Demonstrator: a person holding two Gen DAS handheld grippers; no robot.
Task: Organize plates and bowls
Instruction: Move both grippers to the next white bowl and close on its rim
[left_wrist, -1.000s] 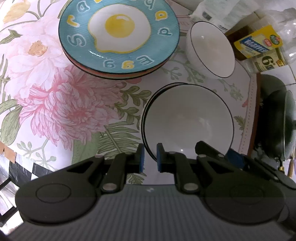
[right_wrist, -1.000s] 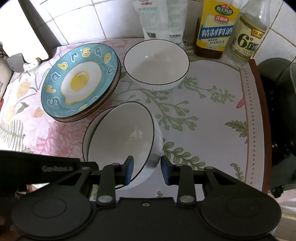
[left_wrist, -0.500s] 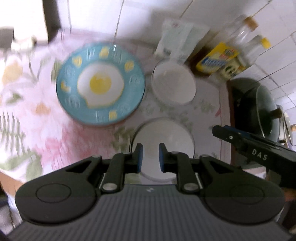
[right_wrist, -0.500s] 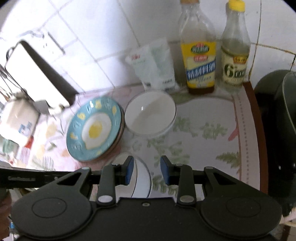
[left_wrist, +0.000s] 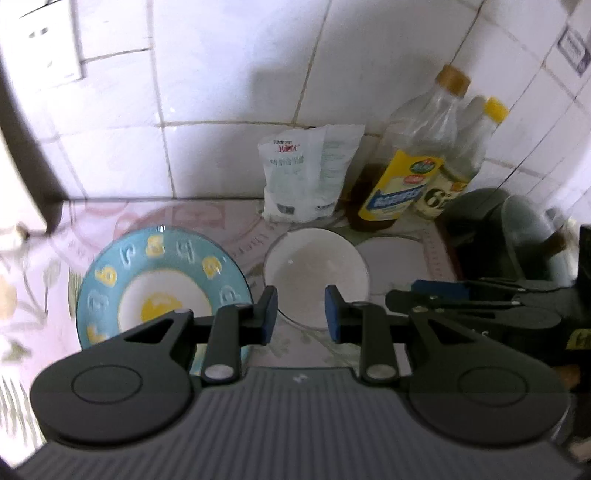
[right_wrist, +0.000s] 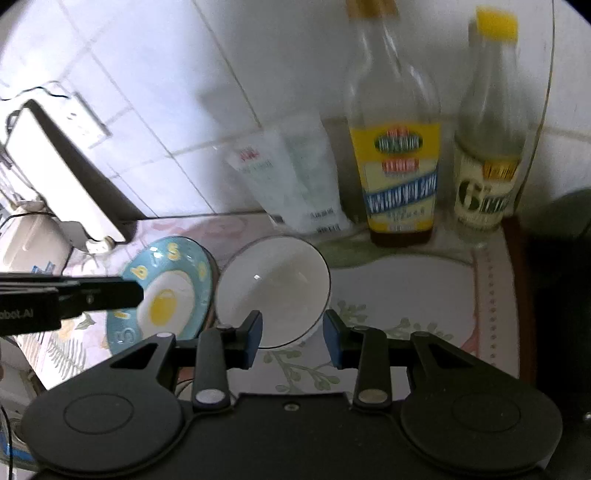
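A blue plate with a fried-egg picture (left_wrist: 162, 284) (right_wrist: 166, 291) lies on the flowered tablecloth at the left. A white bowl with a dark rim (left_wrist: 316, 273) (right_wrist: 273, 288) stands to its right. My left gripper (left_wrist: 300, 314) is open and empty, held above the table in front of the bowl. My right gripper (right_wrist: 291, 336) is open and empty, also in front of the bowl. The right gripper's arm shows at the right of the left wrist view (left_wrist: 480, 302). A thin dark rim (right_wrist: 184, 386) peeks out under my right gripper.
A white bag (left_wrist: 306, 177) and two bottles, one yellow-labelled (right_wrist: 400, 155) and one with a yellow cap (right_wrist: 487, 155), stand against the tiled wall. A dark pot with a glass lid (left_wrist: 517, 236) sits at the right edge. A wall socket (left_wrist: 44, 51) is upper left.
Both grippers have let go of the stacked white bowls and risen up and back. Their jaws have opened wider. The stacked bowls have dropped out of view below.
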